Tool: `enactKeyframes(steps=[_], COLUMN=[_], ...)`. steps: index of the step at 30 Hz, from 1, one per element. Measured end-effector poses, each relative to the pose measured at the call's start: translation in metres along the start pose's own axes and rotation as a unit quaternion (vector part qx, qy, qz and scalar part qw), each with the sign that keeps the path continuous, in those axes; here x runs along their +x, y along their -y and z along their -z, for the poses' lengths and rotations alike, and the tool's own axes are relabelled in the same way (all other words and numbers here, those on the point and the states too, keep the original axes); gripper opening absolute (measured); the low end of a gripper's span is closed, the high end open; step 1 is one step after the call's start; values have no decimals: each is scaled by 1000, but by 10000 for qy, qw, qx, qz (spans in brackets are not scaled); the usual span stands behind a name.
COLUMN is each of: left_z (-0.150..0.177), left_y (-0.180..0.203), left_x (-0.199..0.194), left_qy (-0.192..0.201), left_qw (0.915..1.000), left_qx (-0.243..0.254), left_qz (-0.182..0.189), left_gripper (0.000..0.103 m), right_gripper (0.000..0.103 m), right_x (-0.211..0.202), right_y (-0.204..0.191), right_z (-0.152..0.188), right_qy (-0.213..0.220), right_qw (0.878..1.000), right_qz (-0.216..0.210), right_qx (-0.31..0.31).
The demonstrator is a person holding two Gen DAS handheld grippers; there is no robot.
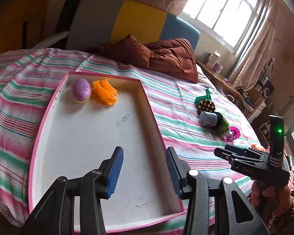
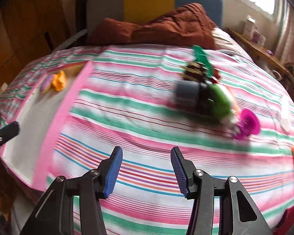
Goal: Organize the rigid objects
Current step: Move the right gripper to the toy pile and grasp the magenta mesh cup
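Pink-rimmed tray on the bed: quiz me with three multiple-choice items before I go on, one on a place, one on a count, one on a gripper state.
1. Where does the orange toy lie?
A. In the tray, beside the purple egg
B. On the brown pillow
C. Between the right gripper's fingers

2. How many things lie in the tray?
A. None
B. Two
C. Five

3. How does the left gripper stand?
A. Shut on the egg
B. Shut on the tray's rim
C. Open, with nothing between its fingers

Answers: 1 A, the toy rests at the tray's far end next to the egg. 2 B, only egg and toy show inside. 3 C, its blue pads stand apart over the tray's bare floor.
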State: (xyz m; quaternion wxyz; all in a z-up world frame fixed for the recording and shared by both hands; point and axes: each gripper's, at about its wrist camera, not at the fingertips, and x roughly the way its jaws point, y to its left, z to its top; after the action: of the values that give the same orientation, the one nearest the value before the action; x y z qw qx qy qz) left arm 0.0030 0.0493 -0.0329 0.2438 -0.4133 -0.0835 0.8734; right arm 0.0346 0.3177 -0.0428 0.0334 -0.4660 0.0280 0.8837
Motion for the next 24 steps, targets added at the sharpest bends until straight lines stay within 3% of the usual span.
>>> enactKeyframes(steps=[7,11,15,17,18,21,24], left_z=[4,3,2,2,1,1,3], left_y=[25,39,54,60,64,74,80], left_x=[0,0,2,4,5,7,8], left_qy=[-57,-97,-147,-200,-225,-268,-298], left_qw=[9996,9991,9986,9983,9981,9972,9964], left_qx=[214,329,447,484,512,655,744], left_qz=[172,231,235,247,261,256,262], left_gripper=[45,45,45,45,45,45,45], right_gripper=[52,52,50,37,35,29,28], right_x=[-16,-12,6,16,20,25,27], right_y=[93,132,150,157,163,187,215], right_z=[-7,-23,-37,-40,-40,-38,-29], right_qy=[396,416,221,106,38,-33,-63], right_qw=[9929,9893,9926,9927,9911,9792,9561], right_qz=[1006,1231,935,679,529,-42,-459], right_qx=[488,668,741,993,1222,2030,2893])
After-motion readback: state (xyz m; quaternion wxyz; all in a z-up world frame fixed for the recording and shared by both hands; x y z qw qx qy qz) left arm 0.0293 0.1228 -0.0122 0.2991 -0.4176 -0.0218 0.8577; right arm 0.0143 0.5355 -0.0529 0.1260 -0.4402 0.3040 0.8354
